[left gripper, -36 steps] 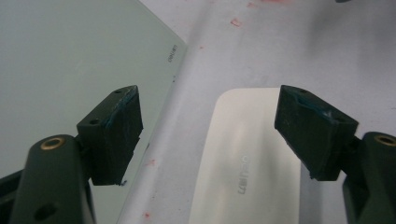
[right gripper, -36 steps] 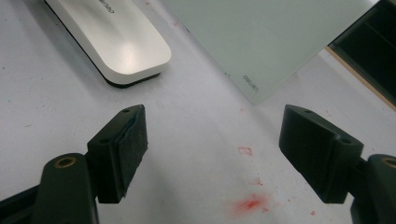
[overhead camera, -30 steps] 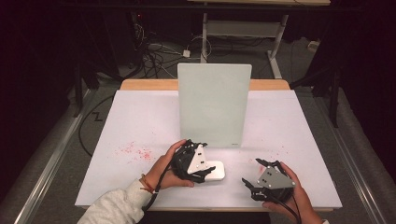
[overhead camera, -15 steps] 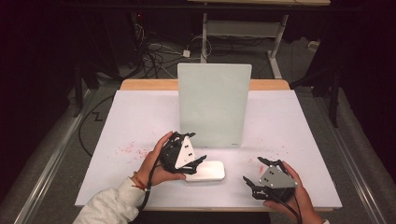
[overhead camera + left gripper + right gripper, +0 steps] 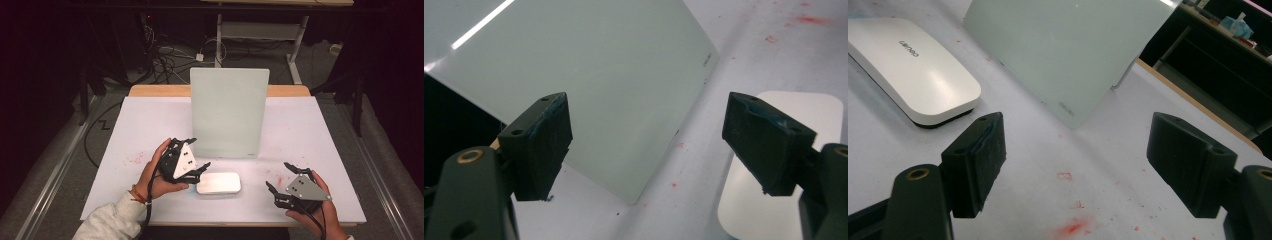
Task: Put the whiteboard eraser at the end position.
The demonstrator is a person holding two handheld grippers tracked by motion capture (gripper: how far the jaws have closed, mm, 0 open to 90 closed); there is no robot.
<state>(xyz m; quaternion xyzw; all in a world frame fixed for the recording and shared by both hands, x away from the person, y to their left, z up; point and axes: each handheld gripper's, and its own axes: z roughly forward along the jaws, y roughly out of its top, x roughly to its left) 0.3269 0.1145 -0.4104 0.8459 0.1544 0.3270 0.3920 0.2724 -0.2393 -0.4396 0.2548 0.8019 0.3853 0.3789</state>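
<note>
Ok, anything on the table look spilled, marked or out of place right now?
Red specks and smears stain the white table, in front of the upright pale green board and at the left. The white eraser lies flat and looks intact.

Our black two-jaw grippers (image 5: 192, 160) (image 5: 282, 182) carry grey three-cornered screwed plates; beside the white slab (image 5: 218, 183), a pale sleeve, perhaps a beaded bracelet.

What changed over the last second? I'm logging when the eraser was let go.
The left tool drew back leftward off the white eraser, jaws open, leaving it flat on the table. The right tool, open, and the upright board stayed put.
</note>
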